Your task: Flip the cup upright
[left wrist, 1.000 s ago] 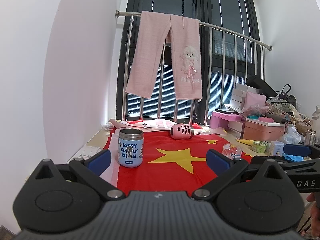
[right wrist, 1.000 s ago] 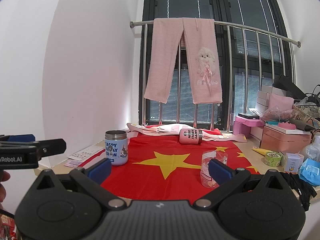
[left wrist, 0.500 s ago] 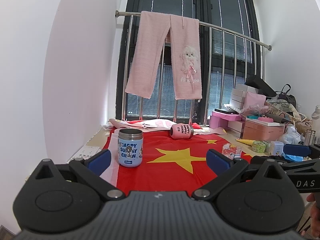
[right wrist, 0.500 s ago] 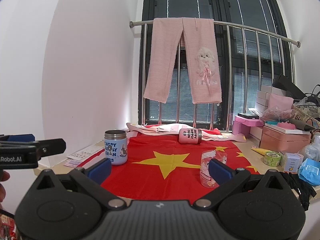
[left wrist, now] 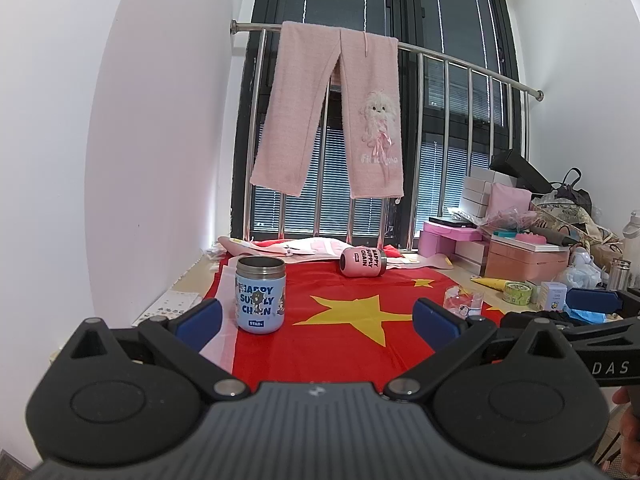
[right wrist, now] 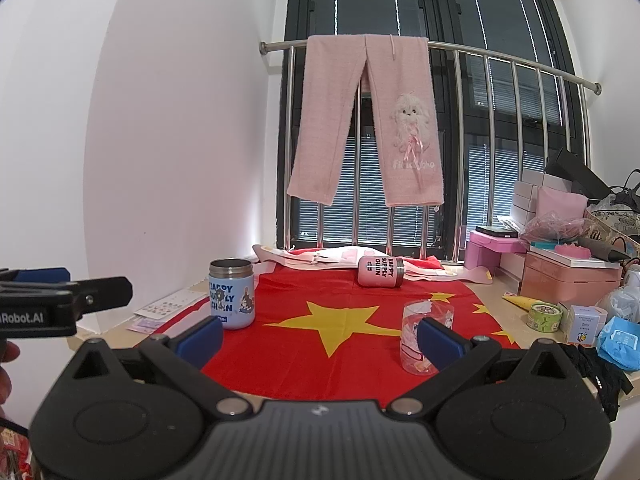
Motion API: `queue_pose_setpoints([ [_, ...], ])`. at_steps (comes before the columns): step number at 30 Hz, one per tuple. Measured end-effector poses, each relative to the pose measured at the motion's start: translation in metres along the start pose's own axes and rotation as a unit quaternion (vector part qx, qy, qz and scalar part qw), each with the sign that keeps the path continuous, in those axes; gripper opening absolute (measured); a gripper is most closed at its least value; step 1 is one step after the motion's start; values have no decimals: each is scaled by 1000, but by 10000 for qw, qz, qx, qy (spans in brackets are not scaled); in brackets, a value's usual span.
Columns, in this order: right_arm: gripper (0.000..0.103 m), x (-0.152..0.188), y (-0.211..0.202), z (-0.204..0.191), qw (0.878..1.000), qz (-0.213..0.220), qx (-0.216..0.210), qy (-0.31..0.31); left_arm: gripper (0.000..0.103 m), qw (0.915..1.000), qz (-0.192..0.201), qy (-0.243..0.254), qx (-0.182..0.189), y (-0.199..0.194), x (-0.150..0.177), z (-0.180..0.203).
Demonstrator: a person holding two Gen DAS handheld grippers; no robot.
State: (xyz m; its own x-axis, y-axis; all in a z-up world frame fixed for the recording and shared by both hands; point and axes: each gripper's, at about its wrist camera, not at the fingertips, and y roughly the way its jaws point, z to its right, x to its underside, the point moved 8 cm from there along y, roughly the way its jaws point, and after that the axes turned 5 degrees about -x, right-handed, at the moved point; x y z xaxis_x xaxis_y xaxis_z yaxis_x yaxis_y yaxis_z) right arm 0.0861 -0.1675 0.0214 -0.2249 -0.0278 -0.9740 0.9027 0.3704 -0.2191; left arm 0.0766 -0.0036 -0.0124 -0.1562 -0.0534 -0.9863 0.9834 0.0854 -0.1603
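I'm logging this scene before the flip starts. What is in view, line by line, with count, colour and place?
pink cup: 1, pink, lying on its side at the flag's far edge
blue cup: 1, light blue, upright, flag's left
clear cup: 1, transparent, standing, flag's right
flag: 1, red with yellow stars, covering the table
trousers: 1, pink, hung on the railing
tape roll: 1, green, right
left gripper: 1, black with blue pads, open, empty
right gripper: 1, same, open, empty

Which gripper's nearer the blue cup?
Left. The left gripper sits just short of the blue cup, cup near its left finger. The right gripper is farther right, cup beyond its left finger.
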Motion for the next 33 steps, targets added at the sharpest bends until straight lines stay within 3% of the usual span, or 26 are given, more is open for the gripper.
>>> queue_pose_setpoints([
  [27,103,1,1,0,10000,-6,-5,-5,103,10000,-2,1,8,0,0,0],
  [33,103,1,15,5,9999,-128,-29,1,103,10000,-55,43,21,15,-3,5],
])
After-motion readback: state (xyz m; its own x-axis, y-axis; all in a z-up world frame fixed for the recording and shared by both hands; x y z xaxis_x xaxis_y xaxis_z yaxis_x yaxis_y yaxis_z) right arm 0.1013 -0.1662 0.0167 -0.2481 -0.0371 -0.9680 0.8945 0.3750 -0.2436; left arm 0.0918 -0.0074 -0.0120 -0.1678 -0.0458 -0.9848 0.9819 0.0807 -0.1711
